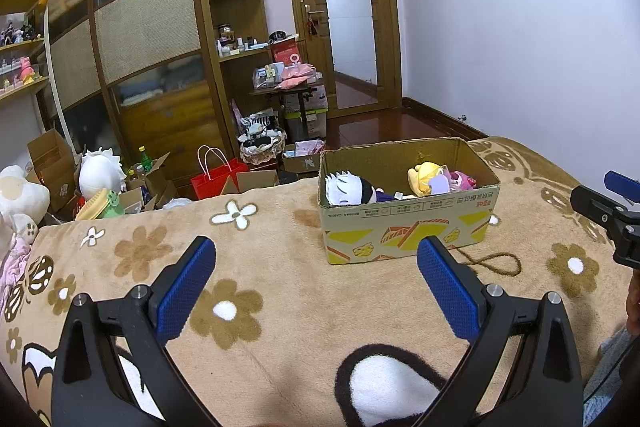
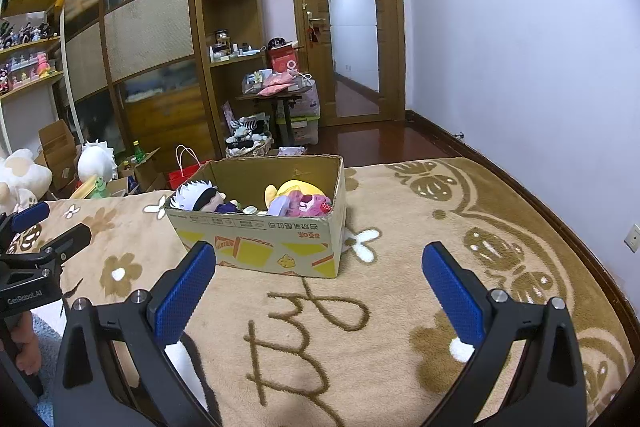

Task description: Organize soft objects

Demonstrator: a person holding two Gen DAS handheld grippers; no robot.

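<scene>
A cardboard box stands on the bed's tan flowered blanket; it also shows in the right wrist view. Inside lie a white-haired doll, a yellow plush and a pink plush; the right wrist view shows the doll, the yellow plush and the pink plush. My left gripper is open and empty, short of the box. My right gripper is open and empty, just before the box.
More plush toys and open cartons lie on the floor left of the bed. A red bag, a basket and a small cluttered table stand before the wardrobe. A wall runs along the right.
</scene>
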